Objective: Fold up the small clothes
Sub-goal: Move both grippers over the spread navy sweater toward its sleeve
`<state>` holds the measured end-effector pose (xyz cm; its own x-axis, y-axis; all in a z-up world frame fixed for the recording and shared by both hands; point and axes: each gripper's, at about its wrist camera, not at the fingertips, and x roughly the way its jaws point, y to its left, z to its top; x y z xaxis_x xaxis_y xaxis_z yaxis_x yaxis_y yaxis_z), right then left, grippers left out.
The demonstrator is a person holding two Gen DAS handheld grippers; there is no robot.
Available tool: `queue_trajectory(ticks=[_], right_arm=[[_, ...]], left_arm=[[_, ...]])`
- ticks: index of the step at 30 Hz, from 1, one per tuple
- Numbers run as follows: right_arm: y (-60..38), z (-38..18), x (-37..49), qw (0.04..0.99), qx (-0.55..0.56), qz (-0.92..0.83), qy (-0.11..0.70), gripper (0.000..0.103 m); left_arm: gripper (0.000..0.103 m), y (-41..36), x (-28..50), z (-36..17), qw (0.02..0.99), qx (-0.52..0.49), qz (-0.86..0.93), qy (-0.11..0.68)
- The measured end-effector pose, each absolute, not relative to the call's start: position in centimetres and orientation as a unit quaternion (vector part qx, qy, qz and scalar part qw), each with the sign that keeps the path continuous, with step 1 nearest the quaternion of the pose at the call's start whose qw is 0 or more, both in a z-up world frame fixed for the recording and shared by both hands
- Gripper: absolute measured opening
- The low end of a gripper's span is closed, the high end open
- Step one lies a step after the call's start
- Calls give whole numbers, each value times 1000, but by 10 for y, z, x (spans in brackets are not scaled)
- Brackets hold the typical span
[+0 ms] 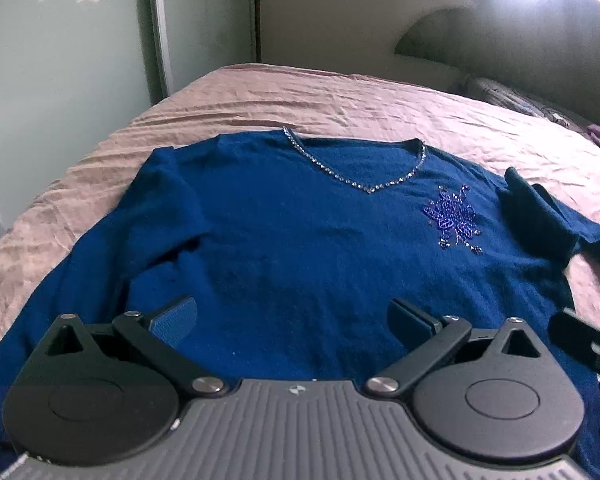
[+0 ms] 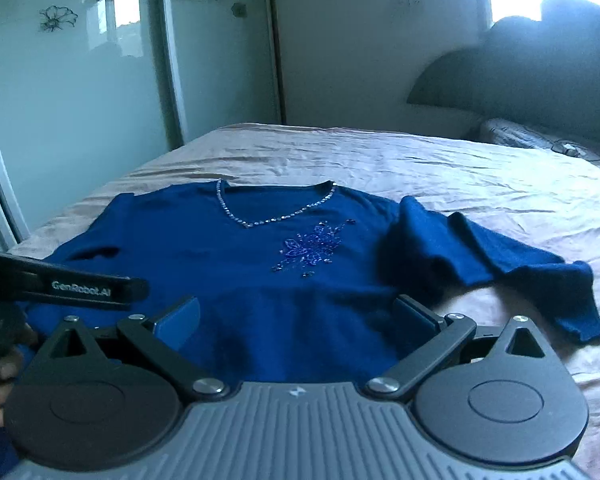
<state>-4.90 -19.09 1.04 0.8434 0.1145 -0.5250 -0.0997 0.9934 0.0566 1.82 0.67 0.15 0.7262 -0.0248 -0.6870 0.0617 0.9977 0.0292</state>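
Sweater (image 1: 284, 240) fills mid-frame, flat on the bed (image 1: 300, 96), front up; your left gripper (image 1: 292, 320) and right gripper (image 2: 296, 320) hover spread wide, empty, over its hem. Risk: pinch one layer only (knit is thick) and the fold drags crooked

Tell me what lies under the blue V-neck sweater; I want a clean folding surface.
The blue beaded V-neck sweater lies flat on a wrinkled pink bedsheet. Bare sheet shows around it; the part directly beneath is covered, so anything there cannot be seen.
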Motion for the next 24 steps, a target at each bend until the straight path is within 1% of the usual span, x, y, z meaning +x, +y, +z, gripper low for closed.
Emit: queue_trajectory(ticks=[5, 12, 18, 24], right_arm=[[-190, 11, -51, 964, -5, 39, 264, 103], [-194, 11, -51, 963, 6, 38, 268, 103], [-192, 10, -50, 962, -26, 27, 269, 103], [-201, 9, -51, 962, -14, 25, 272, 103]], left_arm=[[102, 3, 19, 0, 926, 36, -25, 374], [102, -5, 19, -1, 925, 56, -25, 375], [102, -12, 20, 0, 924, 69, -25, 376], [102, -20, 18, 3, 927, 86, -26, 365]])
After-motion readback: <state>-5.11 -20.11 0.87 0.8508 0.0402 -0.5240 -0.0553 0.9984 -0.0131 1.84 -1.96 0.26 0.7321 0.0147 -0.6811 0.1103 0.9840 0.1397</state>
